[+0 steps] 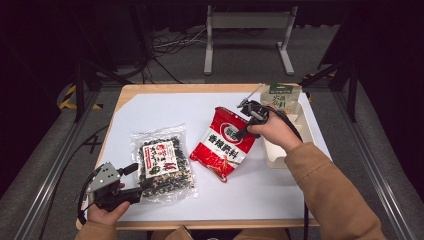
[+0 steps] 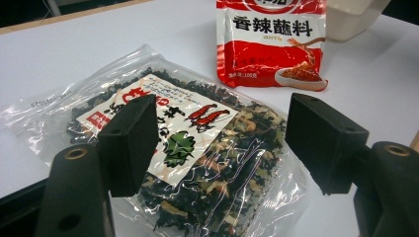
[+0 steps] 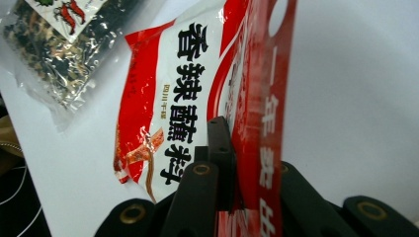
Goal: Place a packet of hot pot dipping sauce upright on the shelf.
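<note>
Your left tool sits at the lower left of the high view, jaws spread wide and holding nothing. The clear bag of dark dried greens lies flat just right of it, long axis running up the frame; in the left gripper view that bag lies under and between the jaws, so your left hand is the nearer one for it.

At centre, the red packet slants from lower left to upper right on the white table. Your right tool is clenched on its upper right edge; the right gripper view shows the packet edge pinched between the jaws.

At the right, a white tray holds a green-topped pouch at its far end.
</note>
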